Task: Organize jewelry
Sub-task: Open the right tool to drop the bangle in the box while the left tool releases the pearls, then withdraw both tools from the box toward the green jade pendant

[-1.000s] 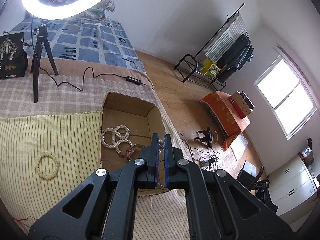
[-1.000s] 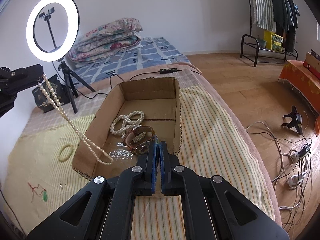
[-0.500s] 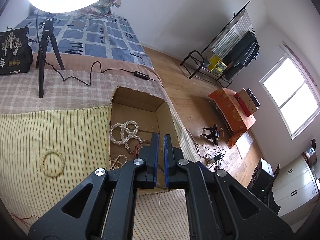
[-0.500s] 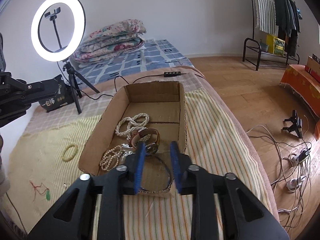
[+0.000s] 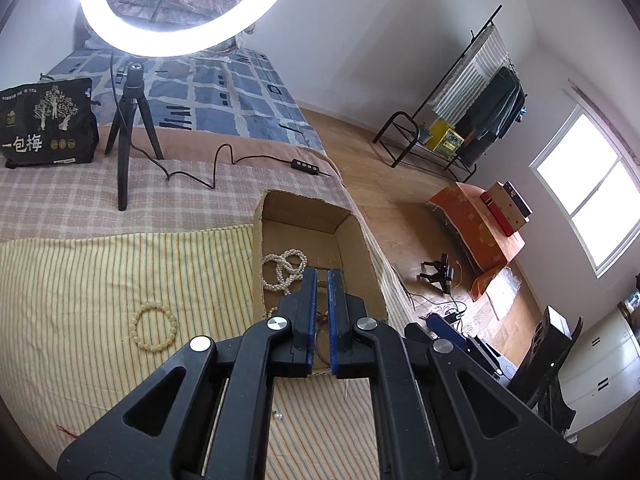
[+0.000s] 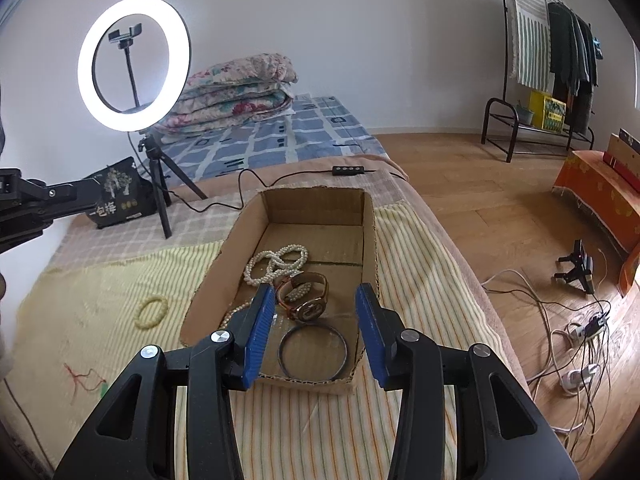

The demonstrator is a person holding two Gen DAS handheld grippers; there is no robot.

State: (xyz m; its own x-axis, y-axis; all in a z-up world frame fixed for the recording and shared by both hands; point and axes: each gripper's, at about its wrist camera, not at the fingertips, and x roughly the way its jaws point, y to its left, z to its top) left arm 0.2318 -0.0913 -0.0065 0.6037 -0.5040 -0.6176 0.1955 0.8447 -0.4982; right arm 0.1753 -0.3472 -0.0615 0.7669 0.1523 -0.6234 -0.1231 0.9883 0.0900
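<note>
Most pieces lie gathered in the cardboard box [image 6: 370, 236], so the right tool [image 6: 316, 330] hangs spread and empty above the bangle [image 6: 313, 351], while the left tool [image 5: 322, 312] stays pressed together, seemingly empty, with a bead bracelet [image 5: 155, 329] left on the bed.

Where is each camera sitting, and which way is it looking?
Left wrist view: sits on the left tongs, which are shut, looking down along them over the cardboard box on the bed toward the window side; only these tongs show.
Right wrist view: sits on the right tongs, which are open, looking down into the box toward the ring light; the left tongs reach in at the left edge.
Both show the box, pearl necklace, yellow bead bracelet, ring light.
</note>
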